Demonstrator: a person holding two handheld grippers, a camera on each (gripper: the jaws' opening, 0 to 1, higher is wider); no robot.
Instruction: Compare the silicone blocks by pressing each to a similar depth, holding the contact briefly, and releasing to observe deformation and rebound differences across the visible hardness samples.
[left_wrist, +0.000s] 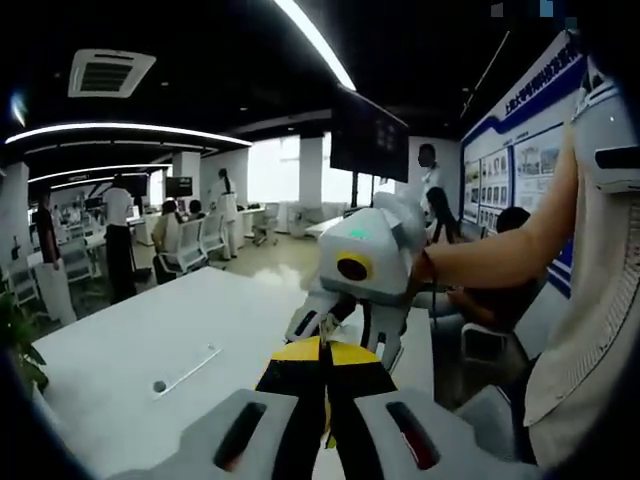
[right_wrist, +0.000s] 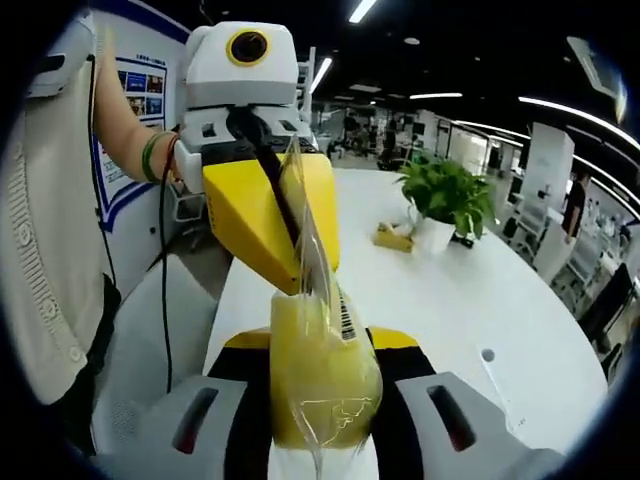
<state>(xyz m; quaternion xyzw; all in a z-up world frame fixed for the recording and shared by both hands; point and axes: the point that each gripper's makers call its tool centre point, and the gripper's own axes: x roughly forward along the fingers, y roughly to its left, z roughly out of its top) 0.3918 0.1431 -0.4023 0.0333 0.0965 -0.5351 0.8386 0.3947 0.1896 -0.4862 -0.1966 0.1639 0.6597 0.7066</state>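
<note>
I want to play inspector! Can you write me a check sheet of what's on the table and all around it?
Surface: white table, mostly bare.
Job's things: a yellow block in a clear plastic bag, pinched from both ends by the two grippers.
Clutter: potted plant with a small yellow thing beside it; a thin white strip lying flat.
Grippers: left gripper shut on the bag's top; right gripper shut on its lower part.
Cables: a dark cable hangs from the left gripper past the person's arm.
Surroundings: open office with desks, chairs, ceiling lights, a wall poster board, several people standing and sitting.
</note>
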